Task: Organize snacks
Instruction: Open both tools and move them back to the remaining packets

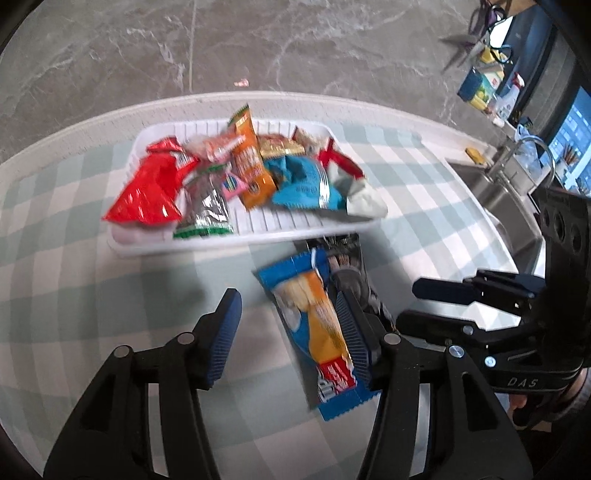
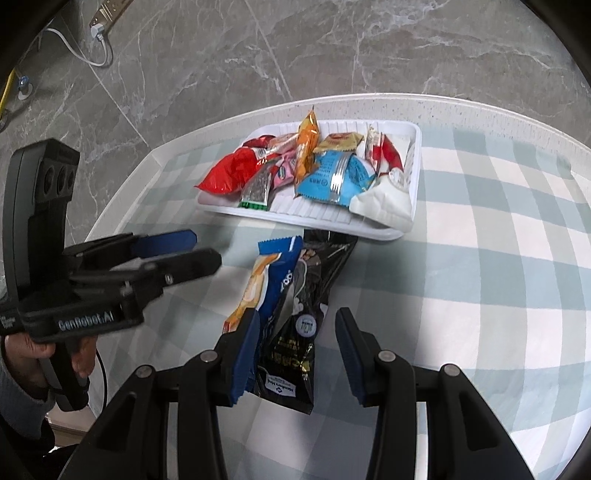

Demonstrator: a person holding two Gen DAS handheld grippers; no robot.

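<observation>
A white tray (image 1: 258,221) (image 2: 415,155) on the checked tablecloth holds several snack packets, among them a red bag (image 1: 151,188) (image 2: 232,173) and a light blue packet (image 1: 306,181) (image 2: 332,177). In front of the tray a blue and orange packet (image 1: 314,328) (image 2: 273,273) lies against a black packet (image 2: 306,314) (image 1: 351,266). My left gripper (image 1: 288,325) (image 2: 199,251) is open, the blue packet lying by its right finger. My right gripper (image 2: 295,350) (image 1: 421,302) is open around the black packet's near end.
The table's far edge (image 1: 280,96) drops to a grey marble floor. A steel sink (image 1: 491,184) with a tap lies at the right, with bottles on a shelf behind. A power strip and cable (image 2: 99,22) lie on the floor at far left.
</observation>
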